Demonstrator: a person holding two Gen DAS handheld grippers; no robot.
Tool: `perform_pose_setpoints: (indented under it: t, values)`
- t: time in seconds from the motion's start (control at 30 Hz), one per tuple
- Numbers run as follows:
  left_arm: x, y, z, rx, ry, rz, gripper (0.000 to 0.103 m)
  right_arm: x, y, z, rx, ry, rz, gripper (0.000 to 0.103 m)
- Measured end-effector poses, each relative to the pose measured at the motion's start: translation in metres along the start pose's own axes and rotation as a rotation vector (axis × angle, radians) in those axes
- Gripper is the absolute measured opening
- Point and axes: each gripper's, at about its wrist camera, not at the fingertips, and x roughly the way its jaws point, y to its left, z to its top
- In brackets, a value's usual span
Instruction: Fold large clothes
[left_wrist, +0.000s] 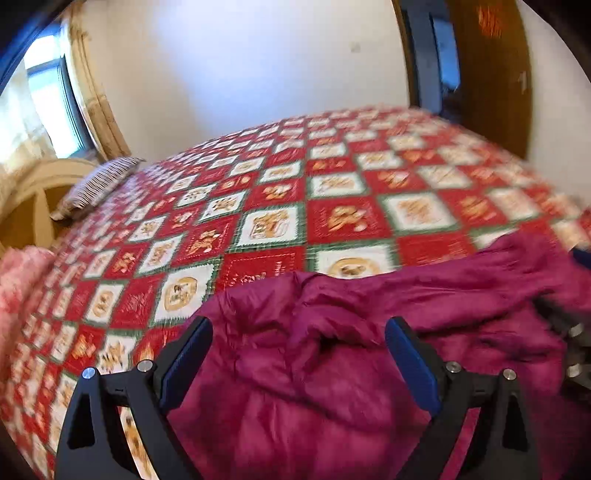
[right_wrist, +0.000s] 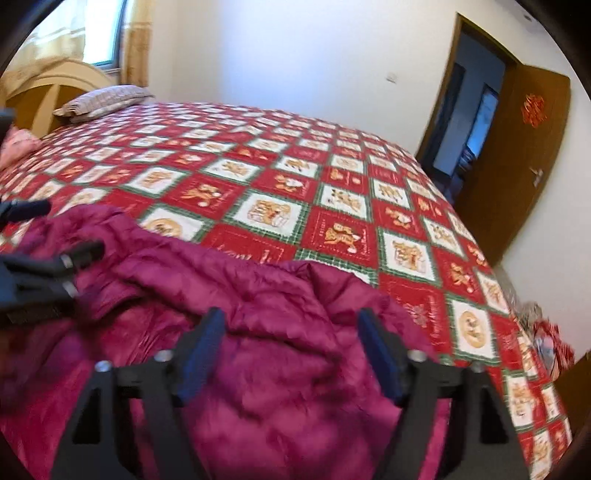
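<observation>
A crumpled magenta puffy jacket (left_wrist: 332, 369) lies on the near edge of the bed; it also shows in the right wrist view (right_wrist: 258, 332). My left gripper (left_wrist: 299, 328) is open, its fingers spread wide over the jacket's left part, holding nothing. My right gripper (right_wrist: 291, 321) is open too, over the jacket's right part, with a bunched fold between the fingers but not clamped. The left gripper's body shows at the left edge of the right wrist view (right_wrist: 37, 273). The right gripper's body shows at the right edge of the left wrist view (left_wrist: 569, 332).
The bed is covered by a red, white and green patchwork quilt (left_wrist: 295, 192) (right_wrist: 332, 184). A striped pillow (left_wrist: 99, 184) (right_wrist: 107, 98) and a wooden headboard (right_wrist: 48, 85) are at the far left. A pink blanket (left_wrist: 18, 280) lies at the left. An open brown door (right_wrist: 517, 158) is at the right.
</observation>
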Motion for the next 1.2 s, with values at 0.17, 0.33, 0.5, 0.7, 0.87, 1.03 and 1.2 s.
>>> perform_pose_setpoints:
  t: [0.17, 0.33, 0.5, 0.7, 0.87, 1.03, 1.2]
  values:
    - [-0.05, 0.008, -0.035, -0.017, 0.008, -0.056, 0.095, -0.03, -0.015, -0.033, 0.061, 0.056, 0.082, 0.078]
    - [-0.086, 0.008, -0.086, 0.016, 0.022, -0.067, 0.095, -0.056, -0.013, -0.075, 0.121, 0.108, 0.111, 0.078]
    - [-0.113, 0.017, -0.129, 0.022, 0.036, -0.048, 0.095, -0.08, -0.016, -0.112, 0.152, 0.119, 0.105, 0.078]
    - [-0.15, 0.033, -0.169, -0.044, 0.033, -0.053, 0.095, -0.108, -0.027, -0.143, 0.218, 0.144, 0.083, 0.079]
    - [-0.185, 0.05, -0.201, -0.06, 0.019, -0.062, 0.095, -0.134, -0.03, -0.179, 0.232, 0.166, 0.06, 0.079]
    - [-0.21, 0.074, -0.251, -0.067, 0.064, -0.051, 0.095, -0.171, -0.037, -0.217, 0.284, 0.16, 0.037, 0.079]
    - [-0.229, 0.086, -0.281, -0.075, 0.073, -0.051, 0.095, -0.197, -0.032, -0.241, 0.287, 0.157, 0.01, 0.079]
